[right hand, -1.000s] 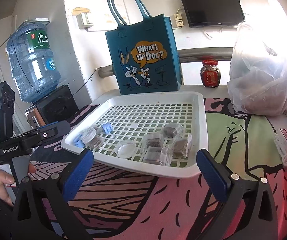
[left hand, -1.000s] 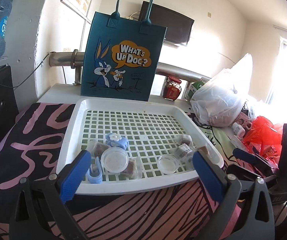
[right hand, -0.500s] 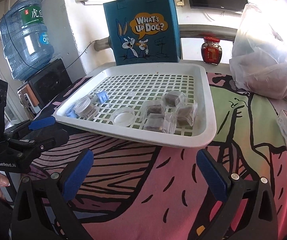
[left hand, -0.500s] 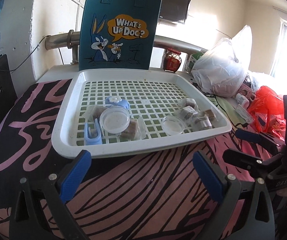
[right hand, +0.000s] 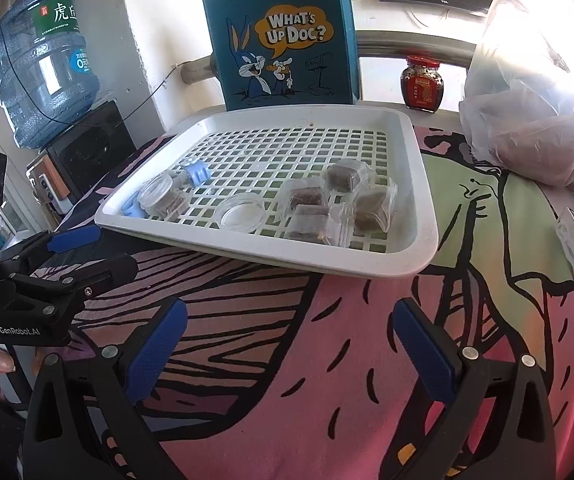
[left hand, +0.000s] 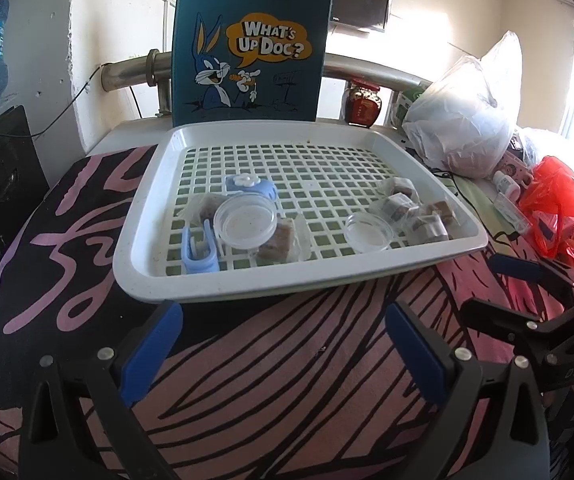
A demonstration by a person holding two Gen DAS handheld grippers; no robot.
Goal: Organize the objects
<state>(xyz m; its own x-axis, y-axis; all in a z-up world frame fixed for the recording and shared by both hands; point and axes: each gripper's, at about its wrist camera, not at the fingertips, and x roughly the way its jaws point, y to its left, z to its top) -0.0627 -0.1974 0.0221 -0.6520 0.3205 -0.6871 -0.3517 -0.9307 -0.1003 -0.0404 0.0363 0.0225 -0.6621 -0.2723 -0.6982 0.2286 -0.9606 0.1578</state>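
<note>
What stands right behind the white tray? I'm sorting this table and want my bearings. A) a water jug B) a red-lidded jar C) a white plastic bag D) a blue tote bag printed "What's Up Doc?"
D: the blue tote bag stands upright right behind the far rim of the white tray.

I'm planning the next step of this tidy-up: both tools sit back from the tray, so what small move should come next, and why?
Probably ease the right tool forward toward the wrapped brown blocks clustered at the near right of the white tray. Both tools are open and empty, short of the tray's near rim; those packets lie closest to the right one. The left tool could then take the blue clip.
</note>
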